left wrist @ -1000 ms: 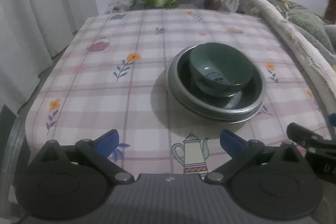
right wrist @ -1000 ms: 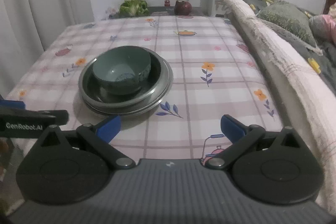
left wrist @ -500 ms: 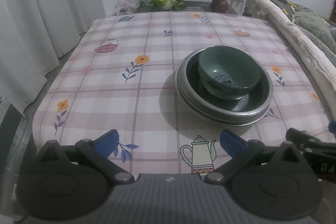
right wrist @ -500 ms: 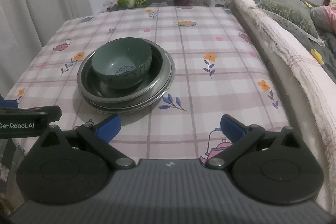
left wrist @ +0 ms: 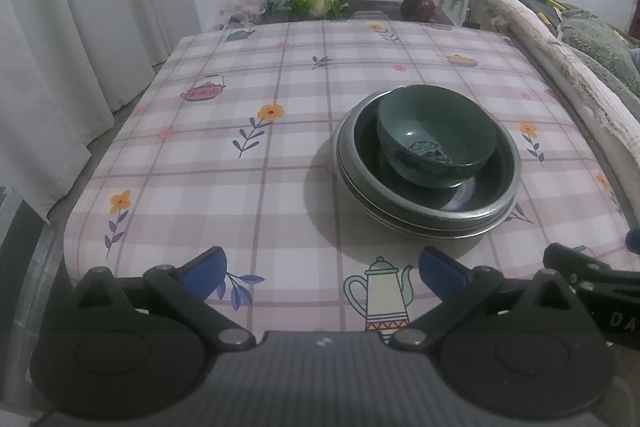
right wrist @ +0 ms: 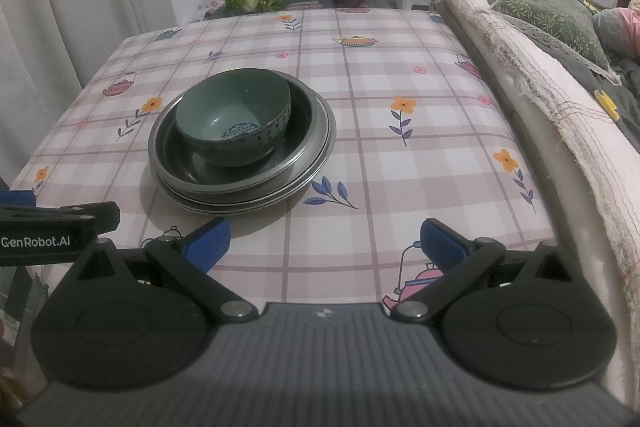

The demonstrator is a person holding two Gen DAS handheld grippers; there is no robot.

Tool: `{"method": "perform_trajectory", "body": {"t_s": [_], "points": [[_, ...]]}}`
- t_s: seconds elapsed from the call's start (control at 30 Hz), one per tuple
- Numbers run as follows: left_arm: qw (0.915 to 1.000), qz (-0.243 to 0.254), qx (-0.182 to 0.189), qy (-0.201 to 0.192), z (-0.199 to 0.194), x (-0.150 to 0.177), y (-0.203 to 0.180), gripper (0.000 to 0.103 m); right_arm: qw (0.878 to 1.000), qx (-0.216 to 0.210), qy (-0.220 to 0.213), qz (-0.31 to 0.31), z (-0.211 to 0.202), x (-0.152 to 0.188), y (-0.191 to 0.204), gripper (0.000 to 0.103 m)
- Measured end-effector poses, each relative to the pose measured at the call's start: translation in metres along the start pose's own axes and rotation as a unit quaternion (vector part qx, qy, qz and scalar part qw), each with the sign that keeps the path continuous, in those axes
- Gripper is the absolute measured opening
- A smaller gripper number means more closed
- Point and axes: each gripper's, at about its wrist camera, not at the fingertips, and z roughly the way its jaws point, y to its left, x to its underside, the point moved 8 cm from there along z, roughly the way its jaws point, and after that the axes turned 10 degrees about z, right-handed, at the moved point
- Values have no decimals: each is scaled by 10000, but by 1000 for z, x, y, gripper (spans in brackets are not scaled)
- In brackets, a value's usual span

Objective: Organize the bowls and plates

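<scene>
Checked tablecloth carries stacked dishes beside white curtains.

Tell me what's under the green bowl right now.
The green bowl sits inside a dark deep dish, which rests on stacked metal plates on the tablecloth. The exact plate count and anything beneath the bowl's base are covered.

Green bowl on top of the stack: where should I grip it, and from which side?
Take the green bowl by its rim, one finger inside and one outside. It sits upright and open in the metal plates, so the rim is exposed. It lies ahead-left of the right tongs, so come from above on the near side.
</scene>
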Motion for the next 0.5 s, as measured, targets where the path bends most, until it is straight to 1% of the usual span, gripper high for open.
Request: {"method": "perform_trajectory", "body": {"t_s": [0.5], "points": [[10000, -2, 18, 56, 2, 2, 0, 103, 10000, -8, 19, 7, 1, 1, 1, 102]]}}
